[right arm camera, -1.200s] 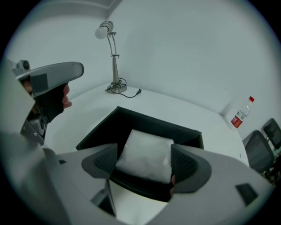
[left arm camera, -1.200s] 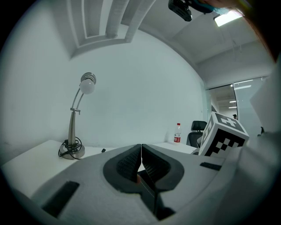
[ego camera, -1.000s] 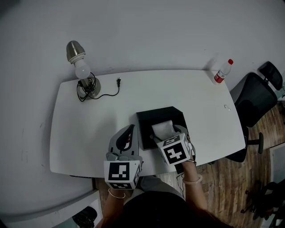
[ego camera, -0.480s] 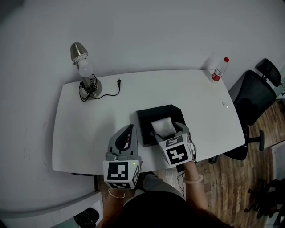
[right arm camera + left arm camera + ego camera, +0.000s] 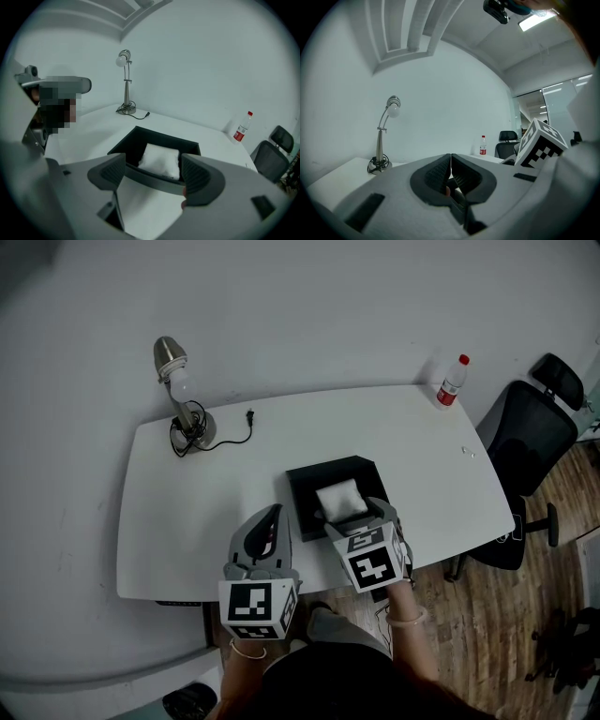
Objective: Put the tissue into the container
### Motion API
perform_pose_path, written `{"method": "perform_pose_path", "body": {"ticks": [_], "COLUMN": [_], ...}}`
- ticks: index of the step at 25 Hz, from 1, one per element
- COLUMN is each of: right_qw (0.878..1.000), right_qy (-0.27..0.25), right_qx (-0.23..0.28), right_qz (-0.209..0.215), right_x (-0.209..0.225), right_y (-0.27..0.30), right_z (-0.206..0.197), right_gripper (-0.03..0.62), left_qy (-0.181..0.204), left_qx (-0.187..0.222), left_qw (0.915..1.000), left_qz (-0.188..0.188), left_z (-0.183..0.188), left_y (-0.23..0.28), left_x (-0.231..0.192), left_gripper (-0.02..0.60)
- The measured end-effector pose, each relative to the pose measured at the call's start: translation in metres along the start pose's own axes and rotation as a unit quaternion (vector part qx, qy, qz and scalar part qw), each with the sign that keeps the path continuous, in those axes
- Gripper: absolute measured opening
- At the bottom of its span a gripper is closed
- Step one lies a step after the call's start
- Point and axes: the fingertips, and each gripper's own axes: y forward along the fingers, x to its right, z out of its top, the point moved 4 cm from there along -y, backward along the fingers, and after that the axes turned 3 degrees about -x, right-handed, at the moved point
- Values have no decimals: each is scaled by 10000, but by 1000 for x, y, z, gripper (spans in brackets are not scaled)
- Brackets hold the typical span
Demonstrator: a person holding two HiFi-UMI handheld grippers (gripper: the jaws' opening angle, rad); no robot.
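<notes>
A white tissue pack (image 5: 341,499) (image 5: 160,160) lies inside the black open container (image 5: 306,487) (image 5: 123,142) on the white table, apart from both grippers. My right gripper (image 5: 362,516) (image 5: 154,172) sits just in front of the container's near wall, open, with nothing between its fingers. My left gripper (image 5: 265,529) (image 5: 451,168) rests near the table's front edge, left of the container, its pads pressed together and holding nothing.
A desk lamp (image 5: 180,390) (image 5: 125,84) with a coiled cord stands at the table's back left. A red-capped bottle (image 5: 450,382) (image 5: 241,126) stands at the back right corner. A black office chair (image 5: 530,442) is beside the table's right end.
The right gripper has drawn back slightly toward the table's front edge. The tissue pack now lies free in the container. The left gripper has stayed put.
</notes>
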Motion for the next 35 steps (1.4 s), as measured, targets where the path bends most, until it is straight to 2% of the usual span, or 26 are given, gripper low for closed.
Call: {"method": "perform_pose_path", "body": {"ticks": [10,12,15,23,35], "right_qw": [9996,9992,9977,9962,9915], "right_qy": [66,82,81,194,237], "right_qx": [239,306,433,581,938], "right_qz": [-142,-251,-509,-617,-870], "right_x": [-12,-14,-14,-29,-60], "right_y": [-29,-36,-48,-72,-114], "right_z": [-9,-11,-13,-23,-32], "right_gripper": [368,338,238,232,161], "left_qy": [63,72,90,124,130], "left_qx": [101,116,135,179,223], "left_qw": [9999,9998,9998,9994,9990], "left_qz": [-98,-114,-142,-263,-367], "left_z": [4,4,5,5,0], "left_y": [-28,-34,-43,-69,-116], "left_x": [15,18,23,30,35], "left_gripper": [28,28,28,28,28]}}
